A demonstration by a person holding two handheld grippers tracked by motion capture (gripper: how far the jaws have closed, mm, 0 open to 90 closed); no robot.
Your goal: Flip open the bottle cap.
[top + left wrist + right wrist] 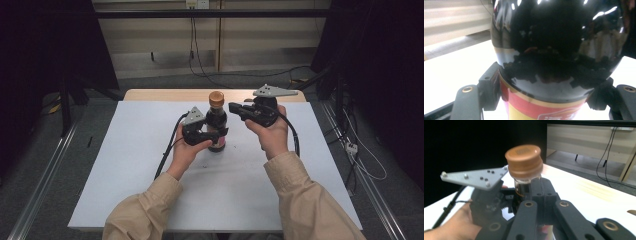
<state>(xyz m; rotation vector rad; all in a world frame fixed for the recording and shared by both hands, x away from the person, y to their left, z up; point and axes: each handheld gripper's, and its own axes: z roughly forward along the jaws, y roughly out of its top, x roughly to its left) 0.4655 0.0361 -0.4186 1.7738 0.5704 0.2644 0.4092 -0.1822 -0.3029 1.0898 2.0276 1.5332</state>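
Note:
A dark glossy bottle (217,121) with an orange-brown cap (216,97) stands upright on the white-covered table (135,165). My left gripper (214,135) is shut on its lower body from the left. In the left gripper view its pads (489,86) press both sides of the bottle (554,37), just above a red and yellow label (534,107). My right gripper (234,106) is held level to the right of the bottle's neck, shut, nothing between its jaws. In the right gripper view the closed tips (541,185) sit just below the cap (524,161), close before the neck.
The white sheet leaves a strip of wooden tabletop (165,94) bare at the back. Cables (165,155) trail from both grippers across the table. More cables (200,65) lie on the floor behind, and dark frames stand at either side.

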